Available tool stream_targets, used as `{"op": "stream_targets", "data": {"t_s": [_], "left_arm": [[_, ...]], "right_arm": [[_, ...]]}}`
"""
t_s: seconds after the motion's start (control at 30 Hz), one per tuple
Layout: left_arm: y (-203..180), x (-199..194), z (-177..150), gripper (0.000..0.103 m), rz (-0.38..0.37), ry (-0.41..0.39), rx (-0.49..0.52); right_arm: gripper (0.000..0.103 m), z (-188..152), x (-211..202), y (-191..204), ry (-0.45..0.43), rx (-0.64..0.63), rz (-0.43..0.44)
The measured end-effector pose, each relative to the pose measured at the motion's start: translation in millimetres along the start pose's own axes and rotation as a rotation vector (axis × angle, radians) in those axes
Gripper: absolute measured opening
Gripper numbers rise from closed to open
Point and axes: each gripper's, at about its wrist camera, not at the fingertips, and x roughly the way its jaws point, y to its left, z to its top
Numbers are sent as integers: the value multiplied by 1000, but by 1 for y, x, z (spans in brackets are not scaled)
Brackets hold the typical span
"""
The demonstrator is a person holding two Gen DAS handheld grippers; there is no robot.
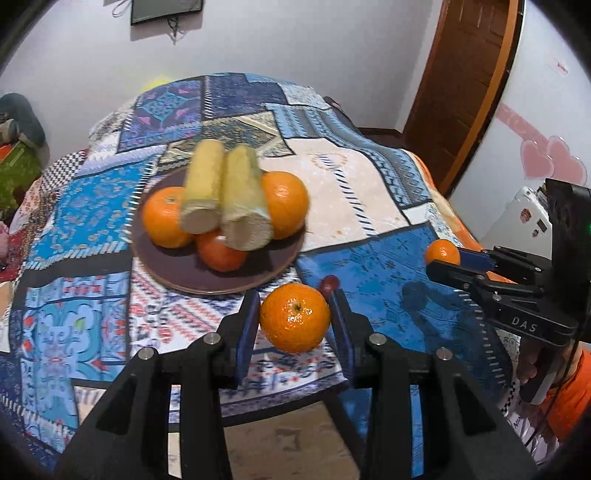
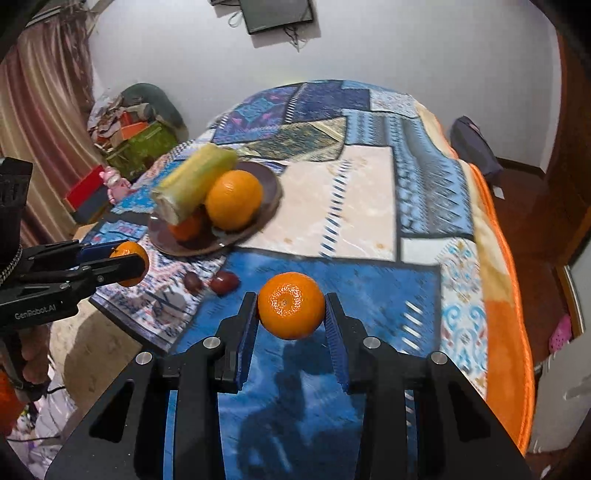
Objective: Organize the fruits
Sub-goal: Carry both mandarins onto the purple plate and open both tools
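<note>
Two claws, each clenched on one mandarin. The left claw (image 1: 294, 308) grips a mandarin (image 1: 294, 317) between its blue pads, stem end facing the camera, raised clear of the cloth. The right claw (image 2: 291, 308) grips a second mandarin (image 2: 291, 305) in the same manner, likewise clear of the surface. Each claw shows at the edge of the other's view, its fruit pinched at the fingertips.

Ahead of the left claw, just beyond its fingertips, stands one dark brown plate (image 1: 177, 278). It carries five items: two corn cobs (image 1: 225, 192) lying side by side on top, two oranges (image 1: 284, 205), one at either side of the cobs, and one smaller reddish-orange fruit (image 1: 220, 253) beneath the cob ends. From the right claw the plate lies ahead and to the left.

Two small dark red fruits (image 2: 223, 282), too small to name, rest on the cloth between the plate and the claws; only one shows beside the left claw's right finger.

The surface is a round tabletop under a blue patchwork cloth (image 1: 369, 266) with an orange border. The room has white walls, a wall-mounted dark screen (image 2: 275, 14), a brown wooden door (image 1: 461, 85), a striped curtain (image 2: 40, 110) and piled boxes in one corner.
</note>
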Motion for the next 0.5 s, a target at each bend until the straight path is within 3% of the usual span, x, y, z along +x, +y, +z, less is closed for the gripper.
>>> {"op": "stream_targets", "data": {"t_s": [0.5], "left_arm": [[67, -3, 10, 38, 86, -19, -81]], "right_arm": [[33, 26, 46, 44, 29, -61, 78]]}}
